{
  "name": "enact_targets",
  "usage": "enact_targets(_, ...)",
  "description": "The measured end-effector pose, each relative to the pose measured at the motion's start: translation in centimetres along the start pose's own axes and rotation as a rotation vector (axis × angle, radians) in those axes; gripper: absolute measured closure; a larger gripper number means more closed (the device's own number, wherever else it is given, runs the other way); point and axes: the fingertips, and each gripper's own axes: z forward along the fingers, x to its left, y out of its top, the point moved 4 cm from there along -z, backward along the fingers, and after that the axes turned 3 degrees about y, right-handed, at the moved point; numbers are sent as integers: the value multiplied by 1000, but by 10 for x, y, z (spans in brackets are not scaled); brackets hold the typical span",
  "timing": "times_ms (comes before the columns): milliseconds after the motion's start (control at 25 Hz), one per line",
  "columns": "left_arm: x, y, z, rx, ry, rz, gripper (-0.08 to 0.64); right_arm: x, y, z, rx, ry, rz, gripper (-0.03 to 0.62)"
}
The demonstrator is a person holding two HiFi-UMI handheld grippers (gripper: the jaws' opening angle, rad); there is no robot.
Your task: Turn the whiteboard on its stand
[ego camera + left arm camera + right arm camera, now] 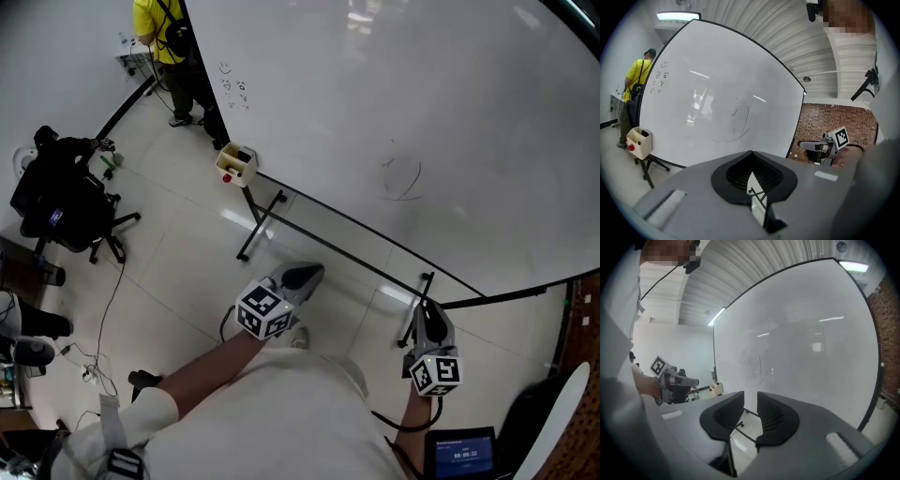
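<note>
Whiteboard (403, 112) stands on its stand (261, 217), facing the person — turned already or not, unclear. Left tool (305, 276) closed, right tool (427, 317) narrowly apart — neither grips it.

Nothing can be read for certain. The whiteboard (394, 103) bears small handwritten marks (234, 92) near its left edge and a scribbled curve (403, 178) mid-board, both illegible. A screen (462, 456) below the whiteboard's right end shows blurred digits.
</note>
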Motion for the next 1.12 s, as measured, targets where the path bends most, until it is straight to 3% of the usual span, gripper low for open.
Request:
enact_targets(360,-5,-9,3,22,11,1,540,3,2,13,-11,48,-3,514)
enact_targets(720,-15,-9,10,45,-1,2,540,-4,-20,6,33,55,21,506)
enact_targets(1120,-22,0,25,54,-24,35,540,-11,-26,10,85,52,-38,508)
